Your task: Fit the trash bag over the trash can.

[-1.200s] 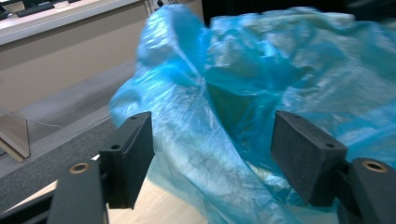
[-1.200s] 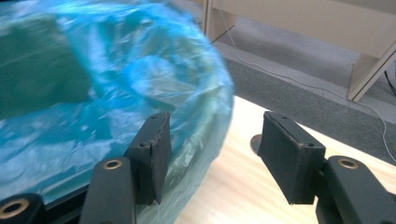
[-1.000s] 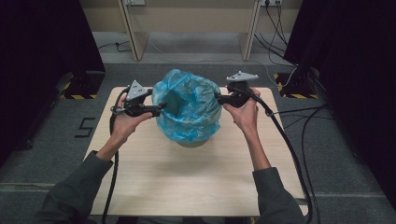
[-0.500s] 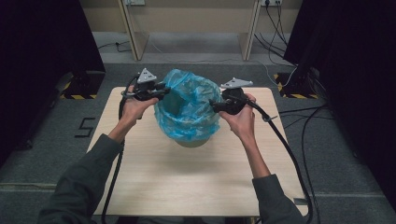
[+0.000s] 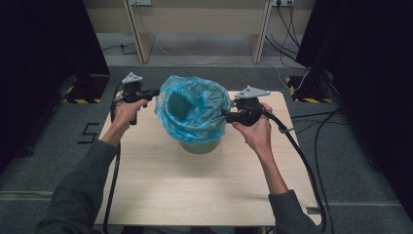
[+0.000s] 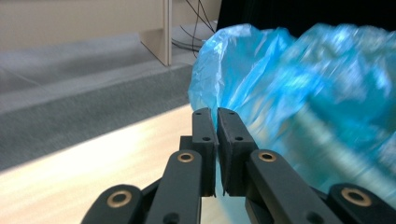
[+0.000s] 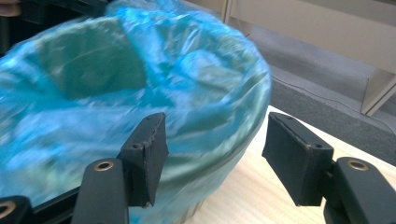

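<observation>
Left gripper just clamped shut beside bag, apparently empty; right gripper agape at rim. Could drag liner off bin near bench's far edge.

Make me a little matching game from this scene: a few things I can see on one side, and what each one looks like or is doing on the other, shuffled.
Things:
1. left gripper
2. right gripper
3. bag
4. table

Descriptions:
A. pale wood, flat
B. jaws set wide apart beside the bin's rim
C. blue, thin plastic, lining a bin
D. jaws closed together at the bag's edge

The left gripper's jaws have just been closing; whether they pinch any plastic cannot be told.

Pairs: 1-D, 2-B, 3-C, 4-A
</observation>
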A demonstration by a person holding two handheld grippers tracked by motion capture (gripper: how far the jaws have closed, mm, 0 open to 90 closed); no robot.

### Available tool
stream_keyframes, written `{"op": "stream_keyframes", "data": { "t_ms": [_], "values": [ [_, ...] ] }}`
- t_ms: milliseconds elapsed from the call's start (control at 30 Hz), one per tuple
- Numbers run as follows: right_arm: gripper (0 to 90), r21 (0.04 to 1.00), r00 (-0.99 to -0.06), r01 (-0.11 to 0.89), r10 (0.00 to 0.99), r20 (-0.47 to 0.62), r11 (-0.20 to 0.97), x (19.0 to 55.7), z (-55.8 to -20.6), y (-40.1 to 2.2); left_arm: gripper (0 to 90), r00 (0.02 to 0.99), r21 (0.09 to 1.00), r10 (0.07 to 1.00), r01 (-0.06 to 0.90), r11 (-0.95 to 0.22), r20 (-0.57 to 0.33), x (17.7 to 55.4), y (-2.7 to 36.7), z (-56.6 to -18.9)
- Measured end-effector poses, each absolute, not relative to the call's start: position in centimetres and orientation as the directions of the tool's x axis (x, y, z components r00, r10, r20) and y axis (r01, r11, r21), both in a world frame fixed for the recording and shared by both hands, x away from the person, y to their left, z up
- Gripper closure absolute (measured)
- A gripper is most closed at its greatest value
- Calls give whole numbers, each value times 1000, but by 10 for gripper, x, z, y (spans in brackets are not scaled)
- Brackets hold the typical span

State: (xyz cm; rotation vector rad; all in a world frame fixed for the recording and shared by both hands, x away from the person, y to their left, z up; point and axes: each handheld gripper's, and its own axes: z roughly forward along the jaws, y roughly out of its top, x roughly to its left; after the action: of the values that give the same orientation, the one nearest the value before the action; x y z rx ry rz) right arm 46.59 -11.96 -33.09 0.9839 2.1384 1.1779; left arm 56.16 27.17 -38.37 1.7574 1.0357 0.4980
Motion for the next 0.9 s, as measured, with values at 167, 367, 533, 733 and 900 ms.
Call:
{"op": "stream_keyframes", "data": {
  "t_ms": [167, 367, 533, 733, 900],
  "values": [
    [377, 861, -626, 349, 775, -80, 370, 444, -339, -123, 857, 565, 890, 810, 436, -133, -156, 548, 274, -415],
    [352, 852, -658, 355, 750, -65, 385, 425, -361, -121, 852, 604, 899, 782, 414, -140, -156, 524, 271, -431],
    [318, 841, -680, 357, 731, -64, 406, 420, -381, -117, 851, 627, 910, 766, 387, -149, -142, 511, 269, -433],
    [286, 844, -703, 346, 709, -56, 410, 420, -393, -108, 849, 652, 914, 747, 371, -166, -129, 502, 265, -432],
    [337, 838, -710, 359, 703, -40, 411, 427, -407, -96, 848, 662, 913, 740, 367, -179, -121, 501, 262, -433]
  ]
}}
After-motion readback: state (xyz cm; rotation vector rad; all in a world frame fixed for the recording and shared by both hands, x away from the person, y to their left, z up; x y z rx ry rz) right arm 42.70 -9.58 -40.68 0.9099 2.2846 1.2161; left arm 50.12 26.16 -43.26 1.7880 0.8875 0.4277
